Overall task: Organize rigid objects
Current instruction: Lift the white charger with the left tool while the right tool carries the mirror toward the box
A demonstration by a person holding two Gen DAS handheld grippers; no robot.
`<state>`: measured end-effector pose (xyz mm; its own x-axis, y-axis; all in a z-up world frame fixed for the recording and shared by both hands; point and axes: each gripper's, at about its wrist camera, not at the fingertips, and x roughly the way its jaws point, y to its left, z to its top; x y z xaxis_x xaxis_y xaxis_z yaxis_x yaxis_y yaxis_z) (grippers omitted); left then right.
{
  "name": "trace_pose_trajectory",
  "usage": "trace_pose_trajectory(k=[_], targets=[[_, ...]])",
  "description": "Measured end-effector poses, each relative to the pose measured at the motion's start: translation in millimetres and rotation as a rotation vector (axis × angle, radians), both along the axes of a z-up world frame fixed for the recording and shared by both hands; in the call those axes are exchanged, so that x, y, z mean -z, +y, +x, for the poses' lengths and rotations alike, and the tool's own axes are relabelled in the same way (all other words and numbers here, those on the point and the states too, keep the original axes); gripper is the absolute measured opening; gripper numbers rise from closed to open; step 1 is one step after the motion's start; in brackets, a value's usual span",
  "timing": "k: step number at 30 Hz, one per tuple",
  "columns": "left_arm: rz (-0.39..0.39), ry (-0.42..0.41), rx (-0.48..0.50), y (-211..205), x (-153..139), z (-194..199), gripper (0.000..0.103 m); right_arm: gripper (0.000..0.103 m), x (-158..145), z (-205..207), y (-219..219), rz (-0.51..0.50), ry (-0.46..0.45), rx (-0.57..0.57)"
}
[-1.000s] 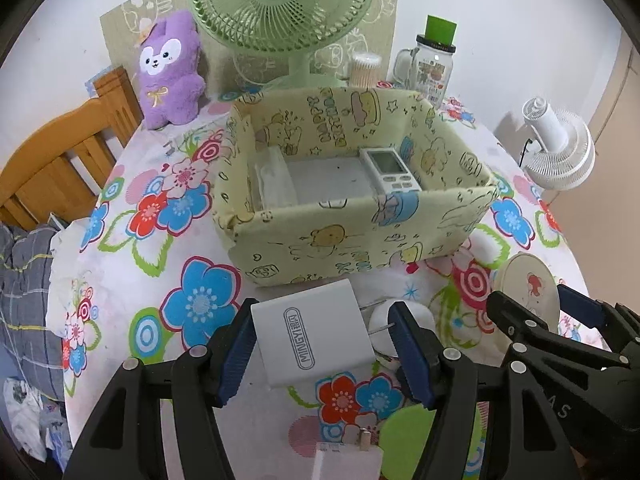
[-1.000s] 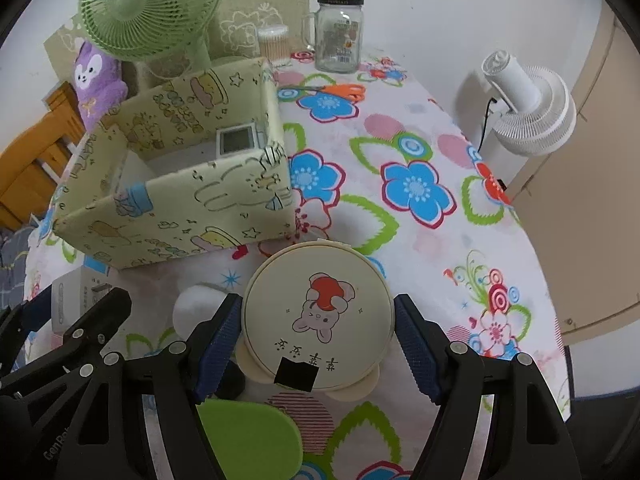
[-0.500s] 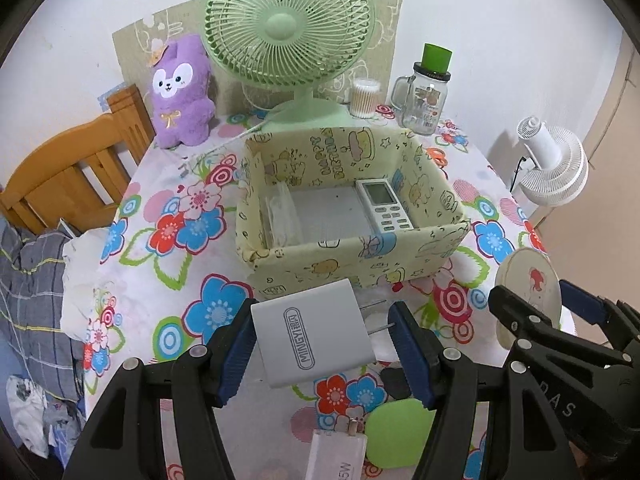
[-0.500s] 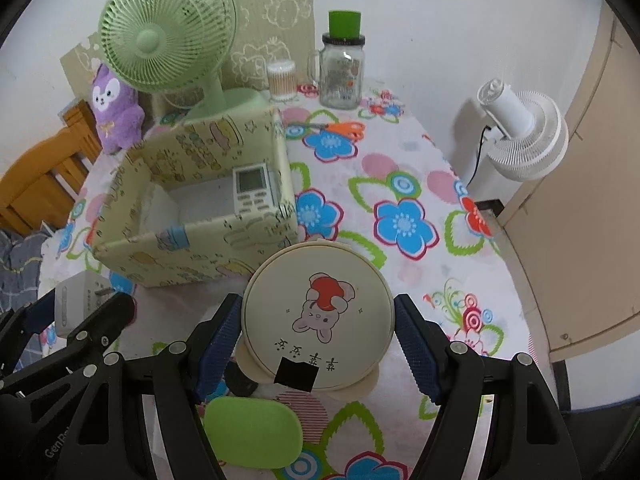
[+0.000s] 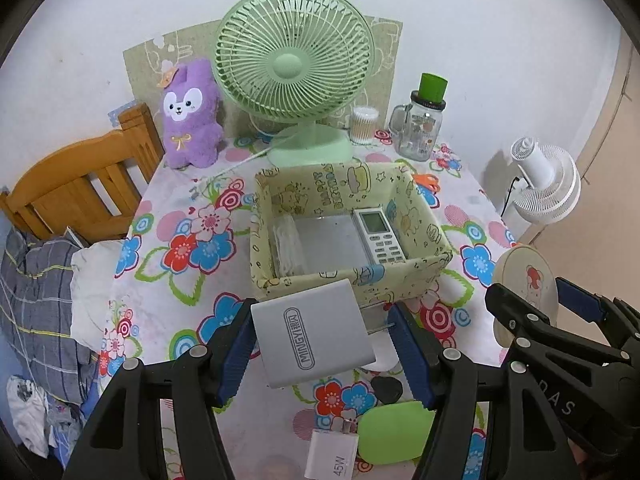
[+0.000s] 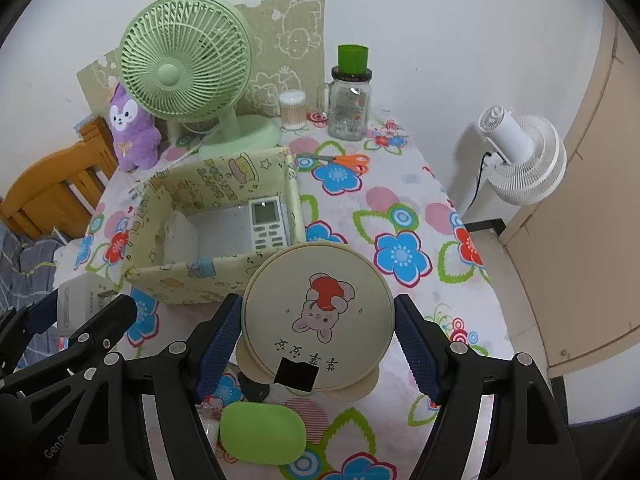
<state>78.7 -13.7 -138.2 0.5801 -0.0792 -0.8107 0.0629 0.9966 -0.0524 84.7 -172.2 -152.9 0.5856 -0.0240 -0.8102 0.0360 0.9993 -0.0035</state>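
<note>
Grippers each carry one item above the flowered table point(image 5: 168, 292). Left gripper point(image 5: 322, 346) pinches a silver charger point(image 5: 314, 334) between its blue pads, the charger's prongs pointing toward the right pad, and holds it clear of the cloth just in front of the yellow box point(image 5: 400, 280). Right gripper point(image 6: 318, 338) clamps a round cream mirror point(image 6: 318, 314) with a rabbit print, raised over the table at the box's near right corner. Inside the box lie a white remote point(image 5: 378, 236) along the right wall and a clear bag point(image 5: 286, 246) at the left. On the table below the grippers sit a green case point(image 6: 262, 432), a white 45W plug point(image 5: 332, 454) and a small black thing point(image 5: 386, 388). Behind the box stand a green fan point(image 5: 294, 68), a purple plush point(image 5: 192, 116) and a jar point(image 5: 420, 130); orange scissors point(image 6: 348, 160) lie to its right.
</note>
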Motion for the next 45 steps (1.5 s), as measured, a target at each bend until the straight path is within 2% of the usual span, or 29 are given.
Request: trace_pose_trajectory(k=[11, 17, 34, 45], targets=[[-0.009, -0.057, -0.01, 0.7, -26.3, 1.5, 0.068, 0.077, -24.1, 4.9, -1.0, 0.02, -0.049, -0.025], [-0.018, -0.066, -0.015, 0.4, -29.5, 8.5, 0.068, 0.077, -33.1, 15.3, -2.0, 0.02, -0.068, -0.046], [-0.036, -0.035, -0.06, 2.5, -17.9, 51.9, 0.068, 0.077, -28.9, 58.7, -1.9, 0.016, -0.045, -0.091], [-0.026, -0.003, -0.079, 4.6, 0.1, 77.3, 0.068, 0.077, -24.2, 84.9, 4.0, 0.014, -0.038, -0.118]])
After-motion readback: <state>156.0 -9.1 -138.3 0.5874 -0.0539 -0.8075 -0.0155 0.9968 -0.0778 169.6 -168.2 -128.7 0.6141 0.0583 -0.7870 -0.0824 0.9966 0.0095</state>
